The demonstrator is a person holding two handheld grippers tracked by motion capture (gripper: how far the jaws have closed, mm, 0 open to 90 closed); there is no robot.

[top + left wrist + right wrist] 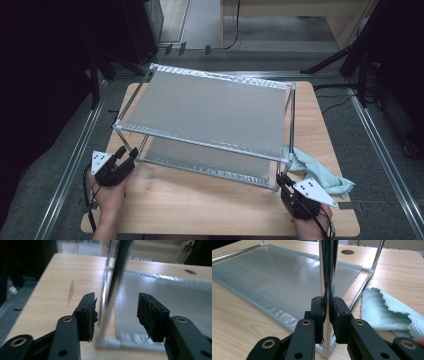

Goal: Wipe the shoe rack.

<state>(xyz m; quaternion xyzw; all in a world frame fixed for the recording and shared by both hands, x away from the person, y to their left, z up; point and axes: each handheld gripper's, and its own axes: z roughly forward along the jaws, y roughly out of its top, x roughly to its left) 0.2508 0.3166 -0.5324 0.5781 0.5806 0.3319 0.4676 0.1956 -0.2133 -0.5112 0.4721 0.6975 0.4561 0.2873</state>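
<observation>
The two-tier rack [207, 112] stands in the middle of the counter [200, 207], its fabric shelves stretched between thin chrome posts. The right hand-held gripper [281, 181] is clenched on the rack's near right post [327, 277], low down, just above the white corner foot [325, 348]; in the right gripper view the two black pads pinch the shiny tube from both sides with no gap left. So that corner is already taken hold of.

The left hand-held gripper [127, 151] is not that far yet. It sits at the opposite near corner, and in the left gripper view its jaws stand partly apart with the near left post [110, 290] between them. The post passes close to the left-hand pad [88, 315], but I cannot tell whether it touches; the other pad [150, 315] is plainly apart from it. That grasp is left to finish.

Just beyond the right hand-held gripper, to its right, a pale green cloth [320, 175] lies crumpled on the counter, beside the rack's lower rail. It looks untouched.

As I judge it, the work is about getting both near posts gripped so the rack can be shifted or lifted: one side done, the other about to close, the move itself still ahead.
</observation>
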